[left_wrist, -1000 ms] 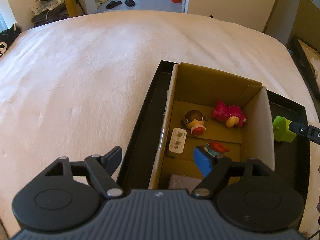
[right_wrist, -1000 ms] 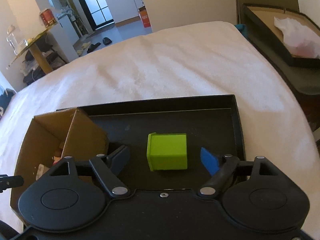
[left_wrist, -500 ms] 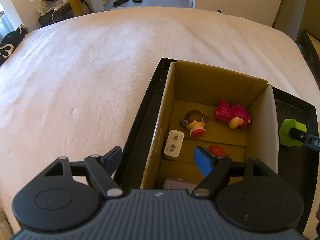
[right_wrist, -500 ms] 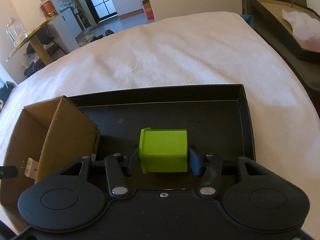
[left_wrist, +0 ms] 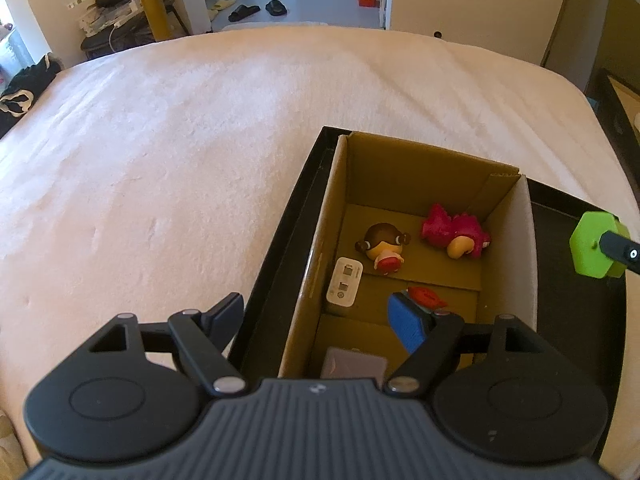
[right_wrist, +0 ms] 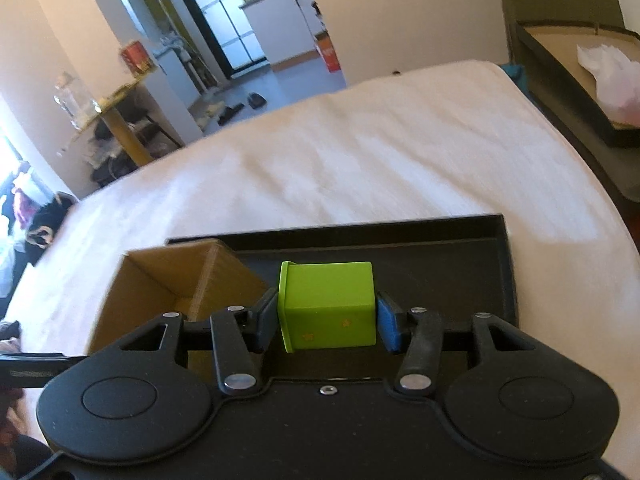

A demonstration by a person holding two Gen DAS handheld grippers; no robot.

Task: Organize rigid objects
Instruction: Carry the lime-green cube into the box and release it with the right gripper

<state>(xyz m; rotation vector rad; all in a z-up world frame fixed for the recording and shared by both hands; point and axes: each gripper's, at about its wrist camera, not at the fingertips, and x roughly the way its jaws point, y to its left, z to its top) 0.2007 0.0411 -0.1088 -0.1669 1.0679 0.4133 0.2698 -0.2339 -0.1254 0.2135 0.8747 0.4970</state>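
Note:
My right gripper (right_wrist: 327, 322) is shut on a lime-green box (right_wrist: 328, 304) and holds it above the black tray (right_wrist: 460, 248), to the right of the open cardboard box (right_wrist: 160, 276). The green box also shows at the right edge of the left wrist view (left_wrist: 592, 246). My left gripper (left_wrist: 316, 320) is open and empty over the near left wall of the cardboard box (left_wrist: 424, 168). Inside lie a brown-haired doll (left_wrist: 382, 242), a pink plush figure (left_wrist: 454, 230), a white charger (left_wrist: 344, 286), a red toy (left_wrist: 426, 296) and a grey item (left_wrist: 354, 364).
The tray (left_wrist: 280, 240) and the box rest on a cream bed cover (left_wrist: 160, 160) that stretches left and far. Another black tray with white paper (right_wrist: 580, 80) stands beyond the bed's right edge. Furniture and slippers stand past the far end.
My right gripper closed on the green box and lifted it off the tray. My left gripper stayed open and drew back slightly above the cardboard box.

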